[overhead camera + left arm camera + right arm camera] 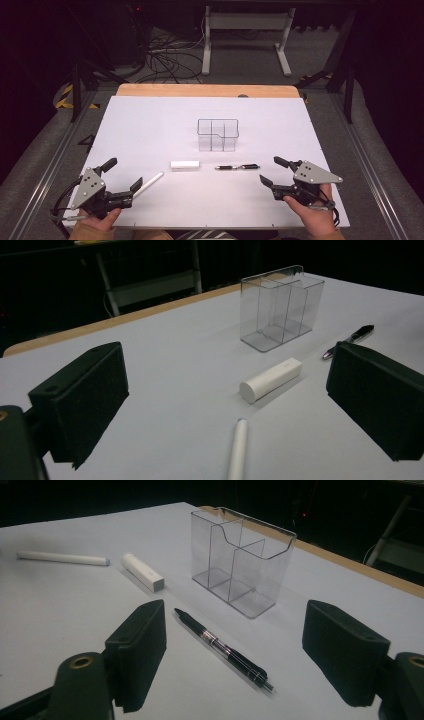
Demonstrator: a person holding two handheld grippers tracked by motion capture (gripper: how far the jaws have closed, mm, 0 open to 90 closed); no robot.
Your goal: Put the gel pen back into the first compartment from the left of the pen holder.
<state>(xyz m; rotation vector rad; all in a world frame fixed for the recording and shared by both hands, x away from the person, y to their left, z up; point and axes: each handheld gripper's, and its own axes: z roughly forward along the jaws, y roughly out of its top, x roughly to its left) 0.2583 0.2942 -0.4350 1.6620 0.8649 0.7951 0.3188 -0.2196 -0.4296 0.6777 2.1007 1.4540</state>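
Note:
A clear plastic organizer (218,134) with compartments stands empty on the white table (150,120), also seen as the organizer (280,307) and the organizer (240,562). In front of it lie a white block (185,164), a black pen (237,167) and a thin white stick (149,182). My left gripper (123,174) rests open at the front left, with the white stick (237,450) and the white block (270,379) ahead of its jaws. My right gripper (273,171) stands open at the front right, with the black pen (222,649) lying between and beyond its jaws, untouched.
A wooden strip (207,90) edges the table's far side. Beyond it stand a white desk frame (245,35) and loose cables (160,60) on the floor. A metal rail (45,165) runs along the table's left side.

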